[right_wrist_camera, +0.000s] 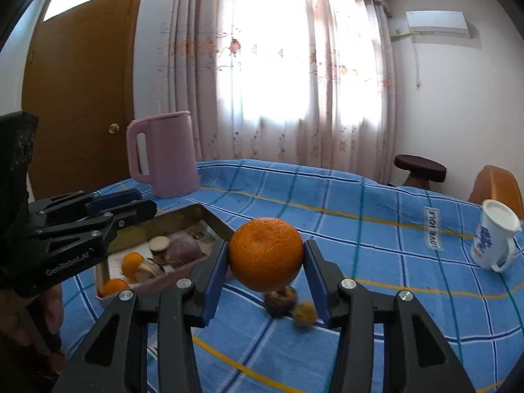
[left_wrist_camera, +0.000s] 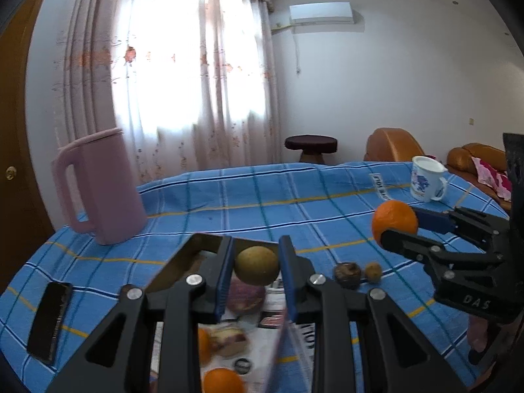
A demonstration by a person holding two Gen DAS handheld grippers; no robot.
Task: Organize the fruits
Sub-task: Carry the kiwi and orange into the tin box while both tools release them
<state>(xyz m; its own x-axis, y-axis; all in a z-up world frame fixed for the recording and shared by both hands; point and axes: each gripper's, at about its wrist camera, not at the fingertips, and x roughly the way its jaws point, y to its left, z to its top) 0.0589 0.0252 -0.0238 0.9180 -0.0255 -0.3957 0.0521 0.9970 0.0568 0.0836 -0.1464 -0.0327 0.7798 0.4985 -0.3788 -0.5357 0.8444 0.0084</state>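
My left gripper (left_wrist_camera: 256, 270) is shut on a yellow-green round fruit (left_wrist_camera: 257, 264) and holds it above a shallow tray (left_wrist_camera: 209, 240) with oranges (left_wrist_camera: 222, 380) and purple cut pieces (left_wrist_camera: 244, 298). My right gripper (right_wrist_camera: 266, 263) is shut on a big orange (right_wrist_camera: 266, 253), held above the blue checked tablecloth, right of the tray (right_wrist_camera: 183, 213). The orange also shows in the left wrist view (left_wrist_camera: 394, 221). A dark wrinkled fruit (right_wrist_camera: 280, 299) and a small brown one (right_wrist_camera: 304, 314) lie on the cloth beneath it.
A pink kettle (left_wrist_camera: 101, 186) stands at the back left. A white mug (left_wrist_camera: 425, 178) stands at the back right. A black phone (left_wrist_camera: 50, 321) lies at the left edge. A stool (left_wrist_camera: 310, 145) and an orange sofa (left_wrist_camera: 393, 144) stand beyond the table.
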